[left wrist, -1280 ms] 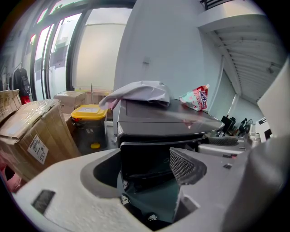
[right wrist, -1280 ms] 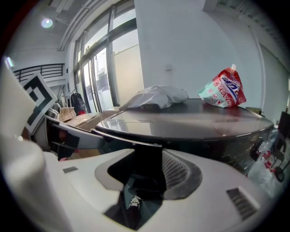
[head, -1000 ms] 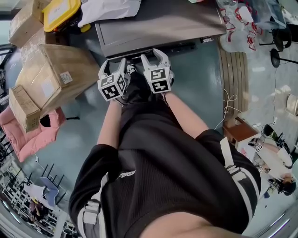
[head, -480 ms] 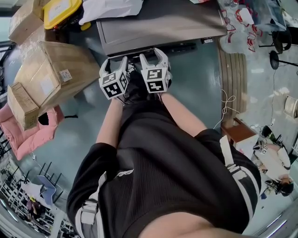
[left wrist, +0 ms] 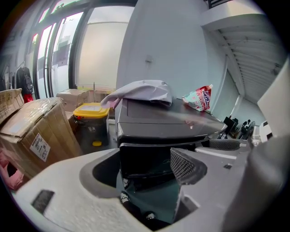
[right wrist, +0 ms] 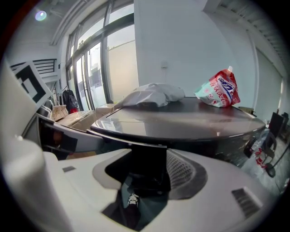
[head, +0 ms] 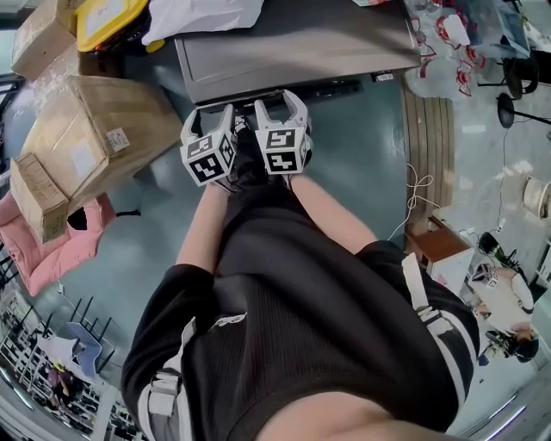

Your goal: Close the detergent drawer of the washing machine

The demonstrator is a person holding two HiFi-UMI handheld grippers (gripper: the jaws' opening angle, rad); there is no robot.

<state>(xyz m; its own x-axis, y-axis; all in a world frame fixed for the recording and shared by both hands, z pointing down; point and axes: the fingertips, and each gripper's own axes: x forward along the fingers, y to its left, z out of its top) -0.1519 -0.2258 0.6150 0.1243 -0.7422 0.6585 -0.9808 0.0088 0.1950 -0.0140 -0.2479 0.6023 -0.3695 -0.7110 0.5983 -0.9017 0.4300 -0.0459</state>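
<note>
While left gripper [head: 211, 116] and right gripper [head: 277, 103] hang at drawer [left wrist: 145, 158], the push seems not yet begun | left jaws wide; right jaws just opening wide, drawer front between, ungripped | next: likely a square push inward.

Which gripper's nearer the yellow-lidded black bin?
Left. The left gripper lies toward the bin; the right gripper, jaws just opened with a dark washer part between them, lies beyond it.

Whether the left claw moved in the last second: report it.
No. The left claw sits at the same spot just below the front edge of the washer.
</note>
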